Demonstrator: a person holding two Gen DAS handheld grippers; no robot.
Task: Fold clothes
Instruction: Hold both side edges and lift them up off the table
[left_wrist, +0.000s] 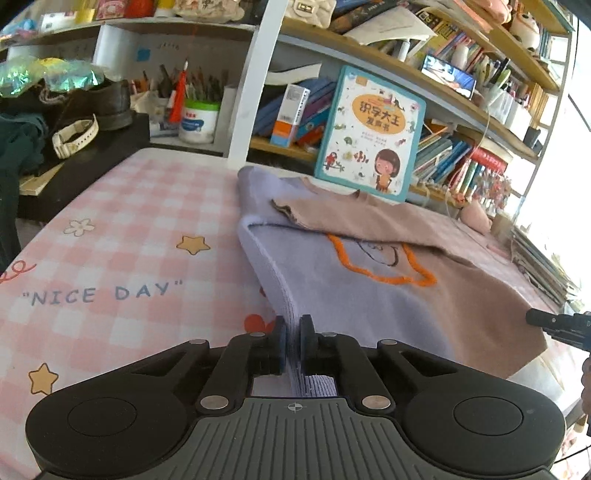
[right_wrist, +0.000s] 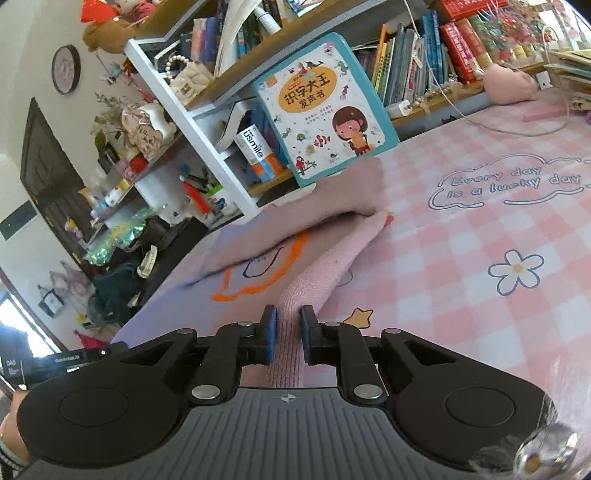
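We judge the fold to be partway along. On our left, the left tool (left_wrist: 292, 341) has its two pads nearly together, pinching the ribbed lavender hem edge of the sweater (left_wrist: 354, 291), which rises off the cloth and runs up between the pads. On our right, the right tool (right_wrist: 289, 338) is narrowed around the pink cuffed end of the sleeve (right_wrist: 325, 273), with the knit bunched between its pads; in the left view, that tool shows only as a dark tip at the far right edge.

What looks done: one pink-brown sleeve already lies crosswise over the chest, covering the top of the orange outline. What looks left: carrying the lifted hem and sleeve over, then smoothing and halving the body, as far as we can judge.

The sweater is a soft knit, lavender in the body with pinkish sleeves, an orange stitched outline and a small dark line drawing on the front. It lies on the pink checked tablecloth (left_wrist: 122, 236) of the worktop, towards the back, its far edge just beside the picture book (left_wrist: 371, 134) propped against the shelves. The body lies mostly flat, with a raised fold along its left edge.
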